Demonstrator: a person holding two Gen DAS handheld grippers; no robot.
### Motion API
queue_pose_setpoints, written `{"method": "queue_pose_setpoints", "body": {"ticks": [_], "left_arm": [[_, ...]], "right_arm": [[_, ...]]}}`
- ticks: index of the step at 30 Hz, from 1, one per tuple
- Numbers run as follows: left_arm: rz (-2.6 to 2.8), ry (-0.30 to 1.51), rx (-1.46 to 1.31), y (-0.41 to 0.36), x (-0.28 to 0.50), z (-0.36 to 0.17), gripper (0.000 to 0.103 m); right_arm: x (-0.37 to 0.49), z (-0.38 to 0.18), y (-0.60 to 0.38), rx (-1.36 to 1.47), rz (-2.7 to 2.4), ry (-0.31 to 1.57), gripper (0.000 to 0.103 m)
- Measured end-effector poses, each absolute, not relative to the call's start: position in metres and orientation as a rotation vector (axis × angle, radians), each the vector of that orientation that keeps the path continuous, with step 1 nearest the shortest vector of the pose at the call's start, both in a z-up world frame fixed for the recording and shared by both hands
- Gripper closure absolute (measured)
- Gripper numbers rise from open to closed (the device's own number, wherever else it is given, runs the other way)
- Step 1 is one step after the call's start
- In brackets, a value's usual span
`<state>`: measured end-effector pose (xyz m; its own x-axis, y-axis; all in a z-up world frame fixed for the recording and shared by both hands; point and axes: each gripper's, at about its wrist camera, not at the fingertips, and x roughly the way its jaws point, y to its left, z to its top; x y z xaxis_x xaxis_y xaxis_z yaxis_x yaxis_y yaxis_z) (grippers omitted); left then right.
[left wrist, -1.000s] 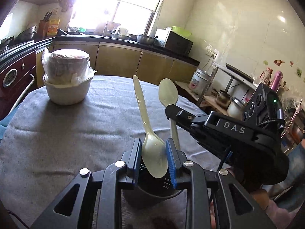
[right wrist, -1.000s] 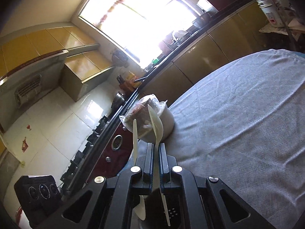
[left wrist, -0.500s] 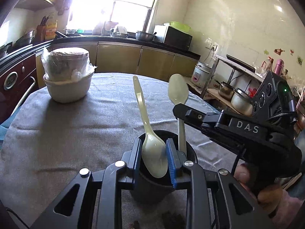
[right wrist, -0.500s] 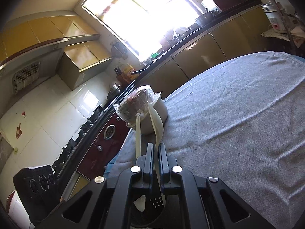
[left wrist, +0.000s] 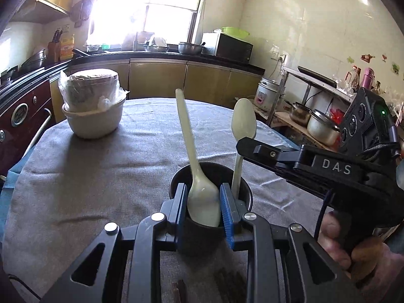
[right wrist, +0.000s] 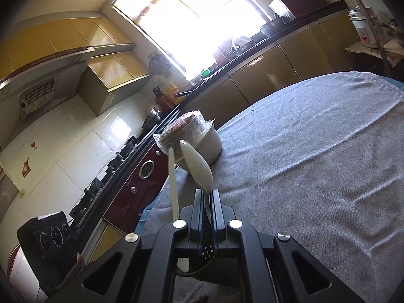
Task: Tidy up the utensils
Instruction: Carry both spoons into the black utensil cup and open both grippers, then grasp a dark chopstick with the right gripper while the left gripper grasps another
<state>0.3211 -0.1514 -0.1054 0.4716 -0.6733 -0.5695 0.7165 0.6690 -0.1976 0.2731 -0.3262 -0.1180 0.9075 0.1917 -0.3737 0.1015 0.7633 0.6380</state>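
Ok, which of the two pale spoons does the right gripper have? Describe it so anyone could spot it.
On the grey-clothed table, find the black holder cup near the front edge. Two pale spoons stand in it. The right gripper has its fingers shut on the spoon standing bowl up; the other spoon, between the left gripper fingers, stands handle up.

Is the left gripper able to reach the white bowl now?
Probably not at once: the left gripper is shut on a spoon over the black cup. The cloth towards the white bowl looks free.

two spoons in holder, bowl behind left
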Motion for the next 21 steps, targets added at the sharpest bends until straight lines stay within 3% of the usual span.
{"method": "queue_pose_setpoints", "body": {"ticks": [12, 16, 21], "left_arm": [[-0.826, 0.644, 0.045, -0.126, 0.307, -0.093, 0.075], [-0.763, 0.645, 0.079, -0.099, 0.294, -0.091, 0.065], [-0.660, 0.704, 0.132, -0.060, 0.279, -0.100, 0.056]], "right_arm": [[0.259, -0.113, -0.323, 0.719, 0.093, 0.466, 0.093], [0.243, -0.111, -0.325, 0.736, 0.087, 0.460, 0.073], [0.214, -0.108, -0.323, 0.715, 0.078, 0.470, 0.071]]}}
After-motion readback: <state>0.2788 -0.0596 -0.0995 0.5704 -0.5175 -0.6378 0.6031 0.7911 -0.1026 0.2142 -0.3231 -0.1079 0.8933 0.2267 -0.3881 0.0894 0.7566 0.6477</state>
